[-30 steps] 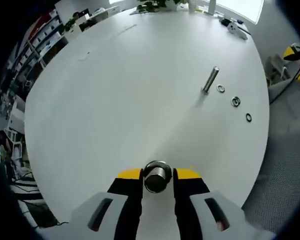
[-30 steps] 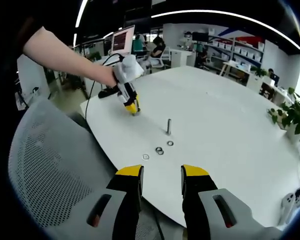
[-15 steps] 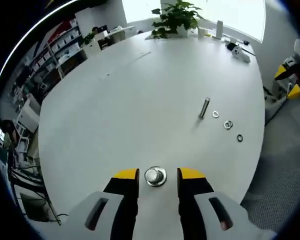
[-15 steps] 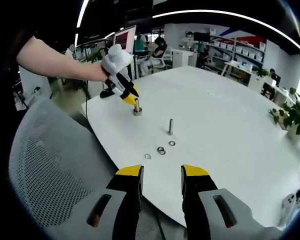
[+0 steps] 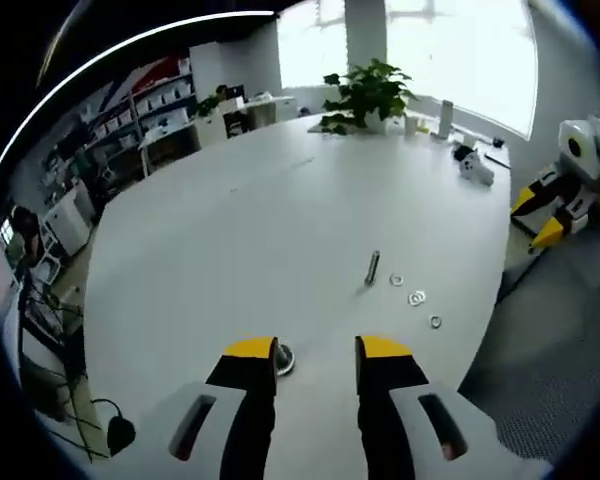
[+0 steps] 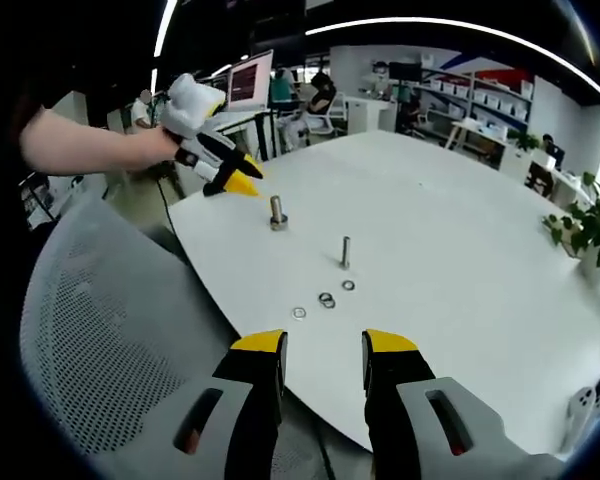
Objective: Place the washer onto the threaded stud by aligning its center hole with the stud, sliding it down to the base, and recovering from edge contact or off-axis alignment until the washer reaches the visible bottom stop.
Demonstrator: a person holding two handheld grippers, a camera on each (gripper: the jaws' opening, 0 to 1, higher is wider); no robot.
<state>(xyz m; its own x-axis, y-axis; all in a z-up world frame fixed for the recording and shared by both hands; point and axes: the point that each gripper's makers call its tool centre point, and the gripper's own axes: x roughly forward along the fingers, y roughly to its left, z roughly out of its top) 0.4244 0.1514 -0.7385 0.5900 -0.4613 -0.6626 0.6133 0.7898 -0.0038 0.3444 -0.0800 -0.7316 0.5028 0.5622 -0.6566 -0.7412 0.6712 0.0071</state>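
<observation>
a: where's the stud?

b: a stud (image 6: 277,212) with a wide base stands upright on the white table (image 6: 460,270), near the edge by the mesh chair (image 6: 110,340). in the left gripper view it peeks out just beside the left jaw, at (image 5: 283,360).

a: and the washers?

b: three washers lie flat in a short row near the table edge. in the right gripper view: one (image 6: 299,313), a doubled-looking one (image 6: 326,299), and one (image 6: 348,285) closest to a second, plain pin (image 6: 345,251) that stands upright beside them. none is on the stud.

a: the grippers?

b: left gripper (image 5: 315,350) has its jaws apart with nothing between them, held above the table, apart from the stud. from the right gripper view you see it (image 6: 228,172) in a hand (image 6: 160,145), up and off to the side of the stud. right gripper (image 6: 323,345) is spread too, empty, over the table edge and chair. it shows at the far right of the left gripper view (image 5: 555,205).

a: anything else?

b: a potted plant (image 5: 365,92) at the far end.
</observation>
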